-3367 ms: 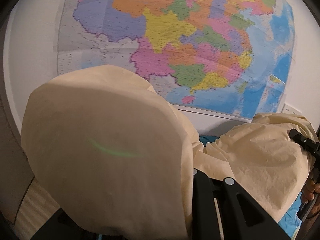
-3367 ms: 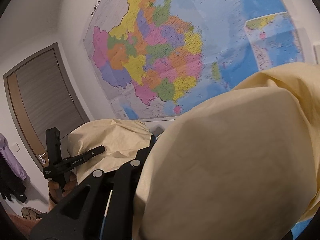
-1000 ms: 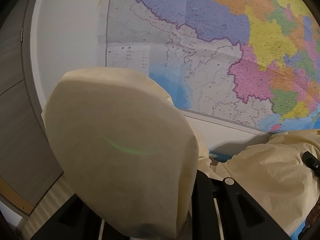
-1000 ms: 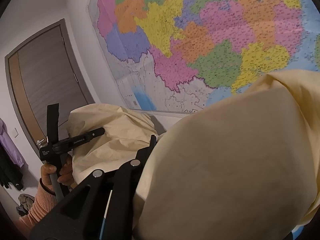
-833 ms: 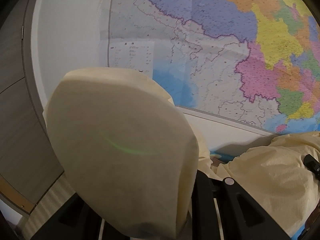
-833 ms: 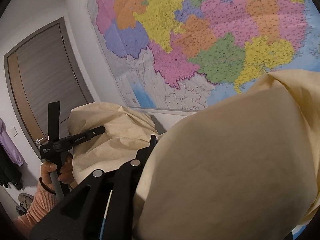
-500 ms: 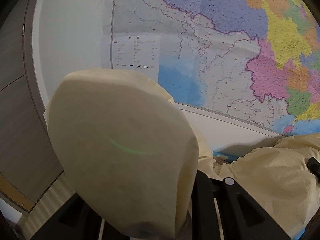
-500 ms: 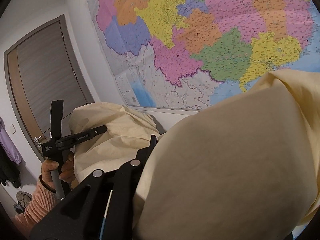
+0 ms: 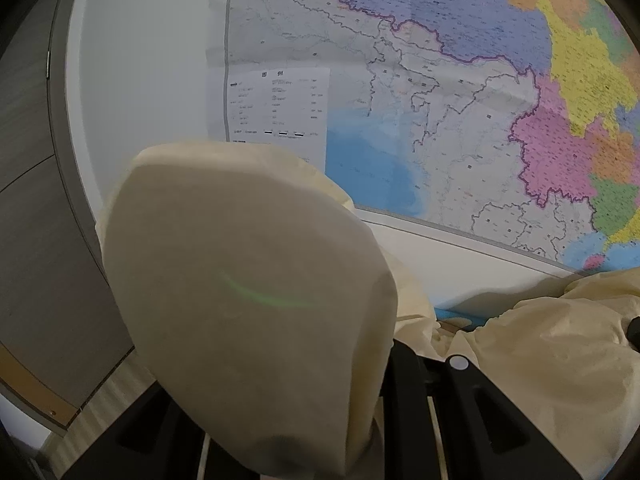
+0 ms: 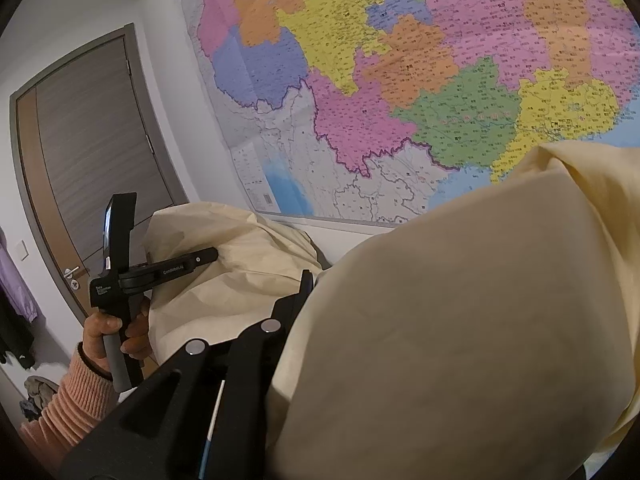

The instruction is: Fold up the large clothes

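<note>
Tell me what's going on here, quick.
A person is handling one large cream-yellow cloth garment with two handheld grippers, holding it up in the air before a colourful wall map. The fabric drapes over the left gripper and the right gripper, hiding their fingertips, so each grip looks shut on it but cannot be confirmed. No fold shows yet. A grey door stands at the left.

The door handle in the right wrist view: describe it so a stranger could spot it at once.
Start at the big coloured wall map and move left to the grey wood-grain door. Low on its left edge sits the door handle, a silver lever; it is the only shiny metal part there, unlike the white wall switch beside the frame.
</note>
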Tool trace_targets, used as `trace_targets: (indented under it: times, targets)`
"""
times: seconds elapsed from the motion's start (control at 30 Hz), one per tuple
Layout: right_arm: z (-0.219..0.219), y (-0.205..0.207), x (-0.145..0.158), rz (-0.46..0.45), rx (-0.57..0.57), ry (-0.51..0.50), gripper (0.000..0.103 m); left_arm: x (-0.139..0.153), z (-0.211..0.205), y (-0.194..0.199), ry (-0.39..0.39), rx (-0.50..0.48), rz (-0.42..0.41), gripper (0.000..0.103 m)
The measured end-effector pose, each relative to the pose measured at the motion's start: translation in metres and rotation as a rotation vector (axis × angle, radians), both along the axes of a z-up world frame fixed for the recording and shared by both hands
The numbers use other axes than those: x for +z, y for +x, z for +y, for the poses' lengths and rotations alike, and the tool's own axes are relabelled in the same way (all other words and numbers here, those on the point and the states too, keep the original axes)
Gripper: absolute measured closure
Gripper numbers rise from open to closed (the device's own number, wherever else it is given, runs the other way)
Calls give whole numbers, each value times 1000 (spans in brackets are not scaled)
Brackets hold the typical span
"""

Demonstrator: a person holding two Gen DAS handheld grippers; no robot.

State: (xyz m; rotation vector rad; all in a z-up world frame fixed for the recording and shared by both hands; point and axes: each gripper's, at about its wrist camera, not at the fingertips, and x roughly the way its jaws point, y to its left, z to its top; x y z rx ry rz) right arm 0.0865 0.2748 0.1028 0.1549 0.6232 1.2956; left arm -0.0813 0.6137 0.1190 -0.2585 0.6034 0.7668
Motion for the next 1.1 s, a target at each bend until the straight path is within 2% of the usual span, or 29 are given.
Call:
trace_targets:
  times: [0.17,0.3,0.4,0.47,0.57,0.7,0.9,1.0,1.07,1.1]
  targets:
    - [7,0,2,-7,0,6,91,1,8,3,-9,20,-3,88]
    - [9,-7,-4,-46,4,10,91,-2,12,2,-2,22,-6,88]
    - [14,-14,-21,-54,29,-20,91,-21,20,1,-6,43,15,88]
    - [17,-19,-35,-38,49,-49,91,-35,28,-1,-40,59,16,88]
    - [16,-28,-57,-25,83,-80,91,-68,36,-1,-65,87,70,87]
    - [12,-35,-76,19,112,-107,89,-88,39,-8,-96,96,83,86]
    - [-3,-33,-97,148,162,-156,69,-106,37,-9,-115,93,120,82]
    - [-16,-26,-108,269,220,-170,53,-111,37,-9,-126,90,124,81]
    - [-32,-22,-114,332,238,-169,30,-114,38,-11,-128,89,124,81]
    - [-43,-19,-116,350,232,-161,28,-115,39,-12,-135,91,119,81]
